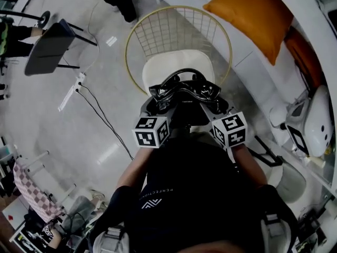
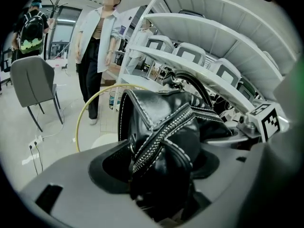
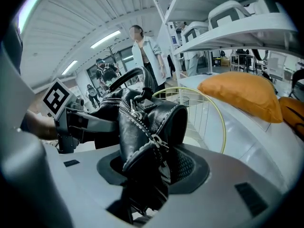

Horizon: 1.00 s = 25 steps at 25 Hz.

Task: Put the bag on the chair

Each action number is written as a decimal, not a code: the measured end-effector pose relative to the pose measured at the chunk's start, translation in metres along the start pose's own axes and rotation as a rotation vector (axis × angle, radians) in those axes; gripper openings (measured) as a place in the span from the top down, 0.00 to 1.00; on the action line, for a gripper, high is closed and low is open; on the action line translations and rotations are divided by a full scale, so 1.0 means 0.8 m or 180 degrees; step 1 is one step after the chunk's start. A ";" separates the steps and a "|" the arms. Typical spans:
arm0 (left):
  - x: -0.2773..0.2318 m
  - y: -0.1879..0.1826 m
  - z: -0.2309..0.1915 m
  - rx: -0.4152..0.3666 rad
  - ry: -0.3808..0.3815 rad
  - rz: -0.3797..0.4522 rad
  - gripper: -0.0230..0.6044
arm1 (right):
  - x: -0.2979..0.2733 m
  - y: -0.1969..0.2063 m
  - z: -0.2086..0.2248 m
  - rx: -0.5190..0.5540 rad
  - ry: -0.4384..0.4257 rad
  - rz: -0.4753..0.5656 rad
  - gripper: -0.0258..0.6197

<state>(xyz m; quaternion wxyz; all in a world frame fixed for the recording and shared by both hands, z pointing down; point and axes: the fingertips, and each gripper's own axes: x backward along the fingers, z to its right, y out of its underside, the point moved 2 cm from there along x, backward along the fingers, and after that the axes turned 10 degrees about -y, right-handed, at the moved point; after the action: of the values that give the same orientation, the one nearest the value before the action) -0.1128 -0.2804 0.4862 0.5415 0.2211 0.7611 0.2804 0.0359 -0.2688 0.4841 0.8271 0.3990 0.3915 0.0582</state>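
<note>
Head view, looking steeply down: we hold a glossy black bag [image 1: 184, 93] btwn two hand-held grippers, just over the front of a chair [image 1: 158, 70] w/ a gold wire back & pale seat pad. We can't tell whether the bag's underside touches the pad yet.

L gripper [image 2: 159, 184]: jaws clamped on one end of the bag, its studded strap running up btwn them. R gripper [image 3: 142, 179]: jaws clamped on the other end, by the zip. Each gripper grasps the bag, so neither is free.

Nearby: an orange cushion [image 1: 250, 12] on a white ledge to the right, a grey chair [image 1: 50, 46] well apart at the left, and a person [image 2: 97, 46] standing beyond the wire chair.

Step in hand, as we judge it: the carry is about done & the set-down is starting. Next move calls for lowering both ends evenly onto the middle of the pad, then releasing both grips together & backing out w/o snagging the strap or handle.
</note>
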 end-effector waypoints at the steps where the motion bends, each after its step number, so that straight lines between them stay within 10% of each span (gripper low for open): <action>1: -0.005 -0.001 -0.005 -0.0001 -0.0006 -0.0024 0.45 | -0.007 -0.002 0.003 -0.0008 -0.0002 -0.0027 0.65; 25: -0.117 -0.025 -0.074 -0.0009 0.0029 -0.0500 0.46 | -0.119 -0.019 0.072 -0.0349 0.0107 -0.0304 0.66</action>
<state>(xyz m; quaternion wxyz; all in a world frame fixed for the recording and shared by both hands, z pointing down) -0.1399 -0.3659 0.5536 0.5587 0.1586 0.7781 0.2391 0.0071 -0.3534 0.5521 0.8428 0.3330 0.4202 0.0466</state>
